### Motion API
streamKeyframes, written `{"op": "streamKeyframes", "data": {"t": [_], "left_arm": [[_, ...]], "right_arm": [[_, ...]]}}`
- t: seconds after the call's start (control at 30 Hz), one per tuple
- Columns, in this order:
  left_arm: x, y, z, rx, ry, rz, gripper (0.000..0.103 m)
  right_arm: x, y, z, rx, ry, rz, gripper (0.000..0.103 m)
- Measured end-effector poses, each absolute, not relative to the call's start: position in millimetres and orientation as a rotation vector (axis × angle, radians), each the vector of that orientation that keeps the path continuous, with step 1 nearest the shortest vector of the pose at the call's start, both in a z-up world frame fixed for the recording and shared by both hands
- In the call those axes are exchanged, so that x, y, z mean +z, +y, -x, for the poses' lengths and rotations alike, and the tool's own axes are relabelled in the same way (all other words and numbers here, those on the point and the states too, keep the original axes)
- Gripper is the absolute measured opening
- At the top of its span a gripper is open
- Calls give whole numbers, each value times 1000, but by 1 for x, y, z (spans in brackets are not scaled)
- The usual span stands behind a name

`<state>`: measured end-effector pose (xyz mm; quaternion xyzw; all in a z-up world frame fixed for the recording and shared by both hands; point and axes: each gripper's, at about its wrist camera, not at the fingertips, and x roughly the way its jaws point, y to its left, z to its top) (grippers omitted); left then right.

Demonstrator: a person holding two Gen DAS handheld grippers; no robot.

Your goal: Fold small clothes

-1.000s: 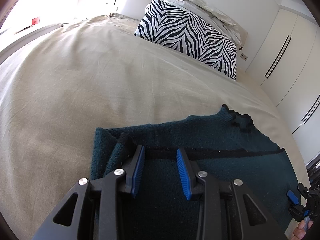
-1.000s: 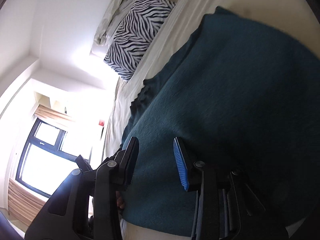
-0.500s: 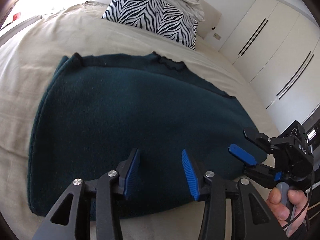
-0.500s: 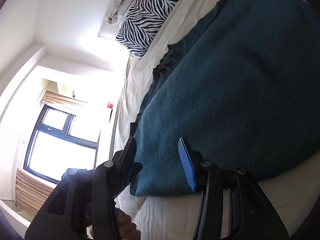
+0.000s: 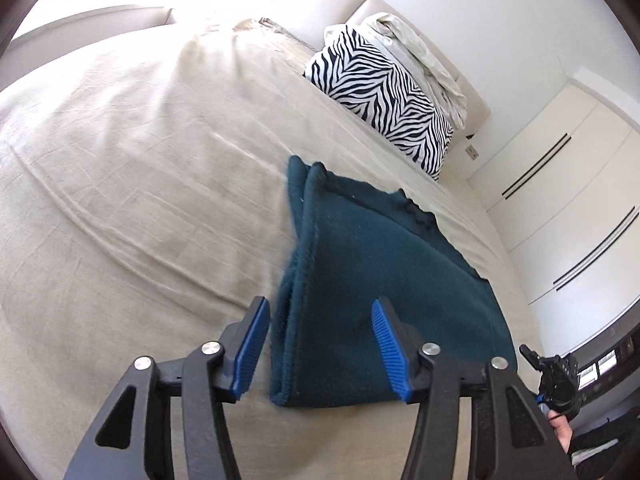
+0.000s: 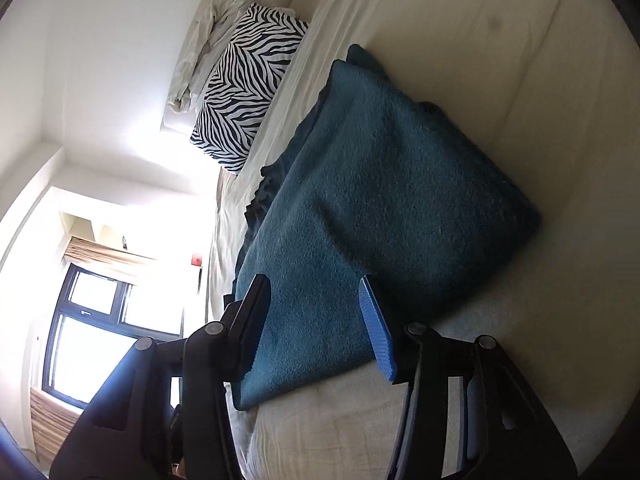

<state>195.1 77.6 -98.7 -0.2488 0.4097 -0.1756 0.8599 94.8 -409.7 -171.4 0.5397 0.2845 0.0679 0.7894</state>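
Jaws of left gripper (image 5: 320, 346) and right gripper (image 6: 314, 324) are opening above folded teal garment (image 5: 372, 276).

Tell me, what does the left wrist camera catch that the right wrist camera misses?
Only the left view shows the white wardrobe doors and the other hand-held gripper at its right edge. Only the right view shows the window. Both show the folded teal garment on the beige bed, the zebra pillow, and each camera's own hand-held gripper opening, not pressing the cloth.
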Motion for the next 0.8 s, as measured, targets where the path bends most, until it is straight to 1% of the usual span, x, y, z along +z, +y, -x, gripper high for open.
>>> {"op": "streamKeyframes", "data": {"t": [0.13,0.2,0.3,0.37,0.6,0.7,0.77,0.8], "left_arm": [[-124,83,-226,-431,979,663,59],[-134,77,-235,-434,1030,682,59],[-138,68,-244,-437,1053,678,61],[-137,64,-249,-449,1062,708,66],[-140,40,-266,-524,1127,732,65],[-146,47,-268,-534,1142,793,52],[-150,51,-268,-528,1155,800,35],[-152,52,-268,-525,1163,790,31]], "right_arm": [[-156,-391,-104,209,618,-1129,48],[-146,-377,-113,259,628,-1116,48],[-138,-356,-130,321,655,-1096,48],[-136,-341,-146,351,689,-1079,48],[-120,-279,-202,475,789,-1010,48],[-115,-258,-223,514,822,-987,48],[-116,-246,-238,529,855,-976,48],[-117,-240,-249,540,867,-973,48]]}}
